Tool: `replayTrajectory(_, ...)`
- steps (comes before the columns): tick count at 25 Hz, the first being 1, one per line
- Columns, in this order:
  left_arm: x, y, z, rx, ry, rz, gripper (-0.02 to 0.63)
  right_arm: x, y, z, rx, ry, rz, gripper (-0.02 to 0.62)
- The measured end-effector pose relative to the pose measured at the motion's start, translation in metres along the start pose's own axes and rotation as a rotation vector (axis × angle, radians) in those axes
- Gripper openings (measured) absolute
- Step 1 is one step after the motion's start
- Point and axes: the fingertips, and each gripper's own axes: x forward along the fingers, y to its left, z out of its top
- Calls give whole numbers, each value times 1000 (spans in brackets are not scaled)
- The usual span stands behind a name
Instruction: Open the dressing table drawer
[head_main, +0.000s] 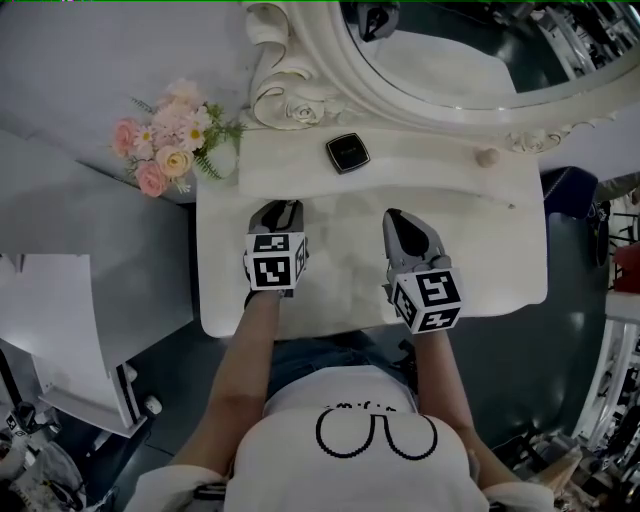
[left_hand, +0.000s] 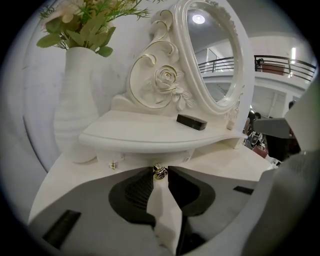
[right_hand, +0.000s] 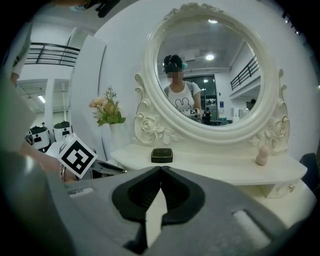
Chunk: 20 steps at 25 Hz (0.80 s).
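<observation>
The white dressing table (head_main: 480, 260) has a raised shelf (left_hand: 150, 132) under an oval mirror (head_main: 450, 50). Beneath that shelf a small gold drawer knob (left_hand: 160, 171) sticks out of the drawer front. My left gripper (left_hand: 160, 172) reaches over the tabletop, and its two fingertips sit on either side of this knob, closed against it. In the head view the left gripper (head_main: 278, 207) lies at the table's left middle, its tips under the shelf edge. My right gripper (head_main: 396, 217) hovers over the tabletop to the right, shut, with nothing between its fingers (right_hand: 160, 169).
A white vase of pink flowers (head_main: 165, 140) stands at the left end of the shelf. A black box (head_main: 347, 152) and a small pinkish ornament (head_main: 487, 157) rest on the shelf. A second knob (left_hand: 113, 165) sits left of the gripped one, another (right_hand: 291, 188) at the far right.
</observation>
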Motion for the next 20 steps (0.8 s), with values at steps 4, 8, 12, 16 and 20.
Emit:
replayTrajectory(4, -3, -2, -2, -3, 2, 15, 89, -7, 3, -4, 1, 1, 10, -5)
replayTrajectory(8, -10, -4, -7, -2, 7, 19, 89, -16, 7, -11, 0, 8, 24, -5)
replayTrajectory(12, -17, -10, -15, -11, 15, 24, 89, -27, 10, -15, -2, 16, 37, -5)
replayTrajectory(16, -28, -15, -25, -25, 26, 27, 89, -39, 16, -18, -5, 23, 54, -5)
replayTrajectory(20, -38, -19, -34, -30, 33, 27, 89, -47, 21, -19, -6, 28, 63, -5)
